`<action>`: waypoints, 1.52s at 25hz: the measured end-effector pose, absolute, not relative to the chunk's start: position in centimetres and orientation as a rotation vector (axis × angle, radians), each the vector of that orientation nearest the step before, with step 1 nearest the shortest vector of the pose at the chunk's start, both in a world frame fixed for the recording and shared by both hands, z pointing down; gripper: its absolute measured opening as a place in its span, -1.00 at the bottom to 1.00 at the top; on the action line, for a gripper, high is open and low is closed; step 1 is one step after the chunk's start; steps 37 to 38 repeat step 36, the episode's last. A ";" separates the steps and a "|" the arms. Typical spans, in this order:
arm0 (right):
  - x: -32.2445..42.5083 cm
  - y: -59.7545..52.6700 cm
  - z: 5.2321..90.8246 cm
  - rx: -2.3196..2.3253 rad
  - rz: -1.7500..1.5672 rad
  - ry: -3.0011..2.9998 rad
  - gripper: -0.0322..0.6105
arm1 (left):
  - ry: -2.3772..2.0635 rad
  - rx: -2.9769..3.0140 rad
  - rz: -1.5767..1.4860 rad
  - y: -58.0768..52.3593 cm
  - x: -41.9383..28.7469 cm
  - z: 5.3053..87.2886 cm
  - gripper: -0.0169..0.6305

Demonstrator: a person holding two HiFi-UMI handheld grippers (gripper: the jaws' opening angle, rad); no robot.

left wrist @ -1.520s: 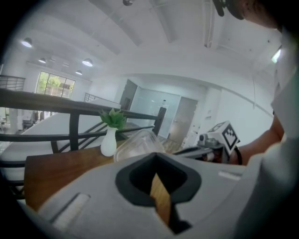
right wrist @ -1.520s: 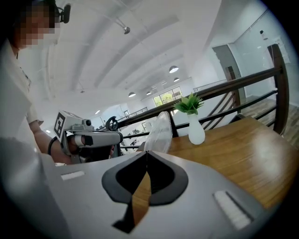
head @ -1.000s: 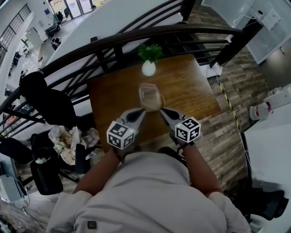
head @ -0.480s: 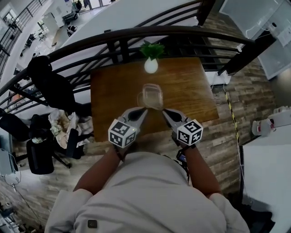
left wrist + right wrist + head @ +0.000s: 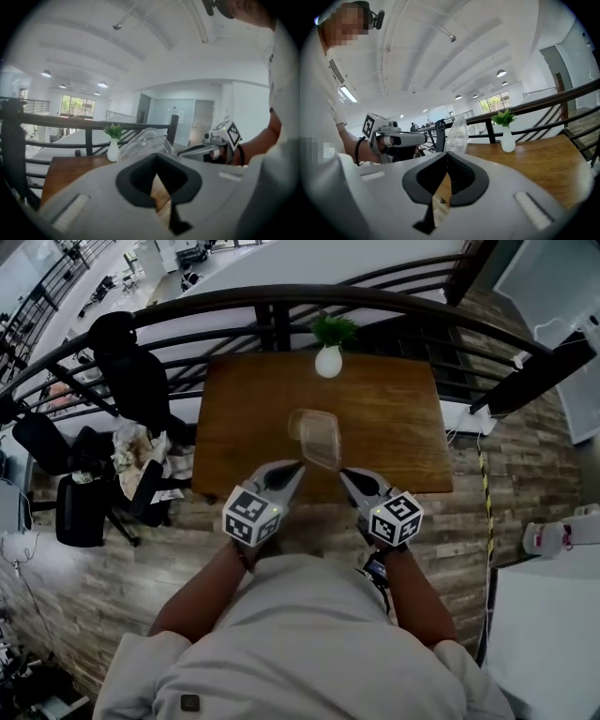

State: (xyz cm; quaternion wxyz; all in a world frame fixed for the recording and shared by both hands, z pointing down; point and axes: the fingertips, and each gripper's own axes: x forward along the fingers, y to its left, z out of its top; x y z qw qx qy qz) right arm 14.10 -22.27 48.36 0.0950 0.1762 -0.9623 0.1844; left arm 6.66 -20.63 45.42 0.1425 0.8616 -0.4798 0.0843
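The clear plastic container (image 5: pixel 317 436) hangs tilted over the table (image 5: pixel 398 427), gripped at its near rim. The left tool (image 5: pixel 296 465), at its 7 o'clock, and the right tool (image 5: pixel 343 472), at its 5 o'clock, each have their jaws pressed together on the thin plastic. A white vase (image 5: pixel 328 361) stands beyond at 12 o'clock.

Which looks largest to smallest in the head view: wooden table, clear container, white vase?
1. wooden table
2. clear container
3. white vase
The container is nearer the camera, so its lead over the vase is unsure.
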 end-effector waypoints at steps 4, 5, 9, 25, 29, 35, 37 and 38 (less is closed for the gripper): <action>15.5 -20.3 47.7 0.460 0.532 -2.879 -0.88 | -1.455 2.459 0.260 -18.5 7.3 44.6 -0.94; 15.7 -19.8 47.4 0.451 0.532 -2.887 -0.88 | -1.466 2.452 0.262 -17.9 7.4 44.5 -0.94; 16.2 -17.7 46.6 0.438 0.500 -2.904 -0.88 | -1.468 2.442 0.262 -16.2 8.2 44.6 -0.94; 17.3 -14.7 45.5 0.456 0.459 -2.914 -0.88 | -1.477 2.413 0.246 -14.1 8.4 45.2 -0.94; 18.1 -14.4 45.0 0.443 0.447 -2.928 -0.88 | -1.490 2.414 0.244 -13.8 9.3 44.9 -0.94; 19.5 -14.2 45.1 0.451 0.451 -2.932 -0.88 | -1.496 2.405 0.228 -13.5 10.4 44.8 -0.94; 19.8 -14.1 45.0 0.452 0.452 -2.933 -0.88 | -1.496 2.405 0.228 -13.5 10.7 44.7 -0.94; 19.8 -14.1 45.0 0.452 0.452 -2.933 -0.88 | -1.496 2.405 0.228 -13.5 10.7 44.7 -0.94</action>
